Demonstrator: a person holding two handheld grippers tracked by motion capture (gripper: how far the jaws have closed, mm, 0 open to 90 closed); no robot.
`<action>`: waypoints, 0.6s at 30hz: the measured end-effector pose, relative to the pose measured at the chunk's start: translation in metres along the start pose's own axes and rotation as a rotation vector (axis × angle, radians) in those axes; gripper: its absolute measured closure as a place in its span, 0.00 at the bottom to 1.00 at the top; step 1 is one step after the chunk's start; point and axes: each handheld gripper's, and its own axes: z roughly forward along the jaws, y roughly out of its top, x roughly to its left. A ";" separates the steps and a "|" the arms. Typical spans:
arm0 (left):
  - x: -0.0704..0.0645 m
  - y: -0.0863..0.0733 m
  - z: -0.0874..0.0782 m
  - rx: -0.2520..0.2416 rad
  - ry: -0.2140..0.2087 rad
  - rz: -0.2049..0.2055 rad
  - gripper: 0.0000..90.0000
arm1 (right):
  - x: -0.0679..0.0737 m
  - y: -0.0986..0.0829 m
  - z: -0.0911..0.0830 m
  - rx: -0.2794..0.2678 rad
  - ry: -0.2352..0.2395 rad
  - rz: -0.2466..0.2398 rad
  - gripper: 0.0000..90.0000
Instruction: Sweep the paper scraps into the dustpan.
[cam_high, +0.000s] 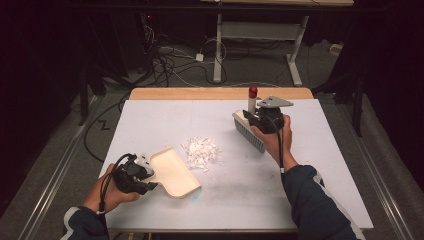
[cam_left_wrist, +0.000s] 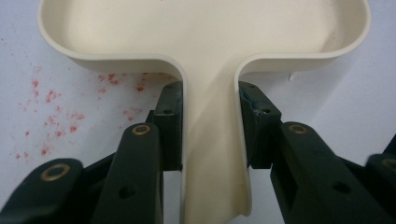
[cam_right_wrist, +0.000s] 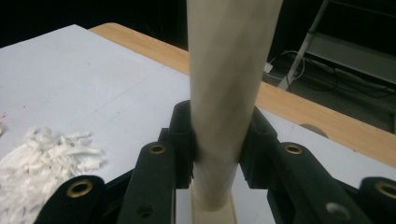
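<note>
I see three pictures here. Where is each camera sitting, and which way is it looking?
High view: fixed above the person's side, looking forward and down on the table; both forearms, left gripper and right gripper show.
Left gripper view: rides the left gripper, looking along its fingers clamped on the dustpan handle.
Right gripper view: rides the right gripper, looking along its fingers clamped on the brush handle.
Shared: high and right gripper views both show the paper scraps.

A cream dustpan (cam_high: 174, 172) lies flat beside a heap of white paper scraps (cam_high: 201, 151) — a cream-handled brush (cam_high: 249, 131) stands beyond.
</note>
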 end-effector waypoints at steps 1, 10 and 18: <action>0.000 0.000 0.000 0.001 0.000 0.002 0.70 | 0.004 0.002 0.003 0.001 -0.001 -0.008 0.80; 0.005 -0.001 -0.001 0.015 0.003 -0.023 0.70 | 0.033 0.010 0.023 -0.017 0.012 -0.047 0.80; 0.007 -0.001 -0.003 0.016 0.003 -0.029 0.70 | 0.059 0.015 0.035 -0.036 0.074 -0.077 0.80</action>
